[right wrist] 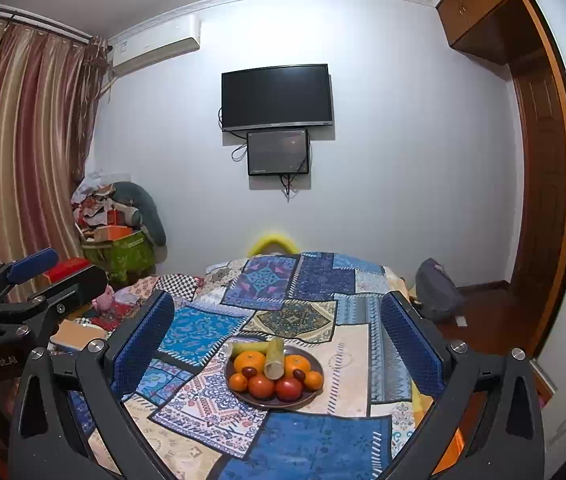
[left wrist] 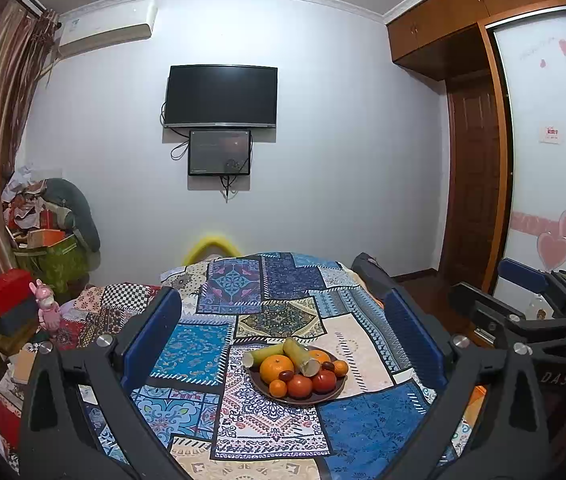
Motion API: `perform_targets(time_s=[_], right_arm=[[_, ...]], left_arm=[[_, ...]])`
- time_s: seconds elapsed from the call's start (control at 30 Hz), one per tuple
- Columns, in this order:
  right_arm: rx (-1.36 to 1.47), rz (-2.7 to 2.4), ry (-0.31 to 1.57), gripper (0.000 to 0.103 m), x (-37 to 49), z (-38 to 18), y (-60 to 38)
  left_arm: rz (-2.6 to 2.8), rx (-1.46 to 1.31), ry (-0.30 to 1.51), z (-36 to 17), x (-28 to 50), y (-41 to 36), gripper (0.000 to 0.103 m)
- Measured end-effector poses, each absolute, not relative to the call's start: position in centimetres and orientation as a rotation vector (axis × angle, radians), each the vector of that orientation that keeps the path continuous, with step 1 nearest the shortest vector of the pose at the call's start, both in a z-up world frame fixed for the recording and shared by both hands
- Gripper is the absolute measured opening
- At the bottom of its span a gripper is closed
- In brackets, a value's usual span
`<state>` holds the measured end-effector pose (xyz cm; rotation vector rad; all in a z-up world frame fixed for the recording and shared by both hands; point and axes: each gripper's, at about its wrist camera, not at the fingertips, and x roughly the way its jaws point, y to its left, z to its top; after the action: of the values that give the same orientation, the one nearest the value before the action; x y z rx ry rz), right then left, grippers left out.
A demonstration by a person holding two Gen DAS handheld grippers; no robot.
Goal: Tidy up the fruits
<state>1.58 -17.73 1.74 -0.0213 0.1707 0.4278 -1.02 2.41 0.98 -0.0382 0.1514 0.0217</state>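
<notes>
Left wrist view shows my left gripper (left wrist: 283, 344) with fingers wide apart, holding nothing; my right gripper (right wrist: 283, 340) is spread the same way. Between the fingers, further ahead, the brown plate (left wrist: 333, 397) of fruits (left wrist: 277, 368) sits on the patchwork cloth (left wrist: 363, 428). Far behind, a television (left wrist: 221, 96) hangs on the wall.

Legible markings are few. In the left wrist view, the black body of the right gripper (left wrist: 523, 296) carries pale letters reading "DAS" on its lower housing. In the right wrist view, the black body of the left gripper (right wrist: 31, 276) carries white lettering reading "GenRobot.AI" on its side. A small red-and-white sticker (left wrist: 551, 134) is fixed to the white wardrobe door (left wrist: 539, 160); its characters are too small to read. Faint script beside the pink hearts on that door is illegible.
</notes>
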Motion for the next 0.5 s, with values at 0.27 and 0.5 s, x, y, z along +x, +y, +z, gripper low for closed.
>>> perform_targets(time_s=[0.27, 0.5], right_arm=[[-0.021, 0.426, 0.169, 0.103, 1.52, 1.8, -17.81], [-0.031, 0.428, 0.162, 0.103, 1.26, 1.96, -17.86]], left_arm=[[0.02, -0.037, 0.151, 0.93, -1.13, 2.35, 0.103], [0.025, -0.042, 0.151, 0.94, -1.21, 2.4, 0.103]])
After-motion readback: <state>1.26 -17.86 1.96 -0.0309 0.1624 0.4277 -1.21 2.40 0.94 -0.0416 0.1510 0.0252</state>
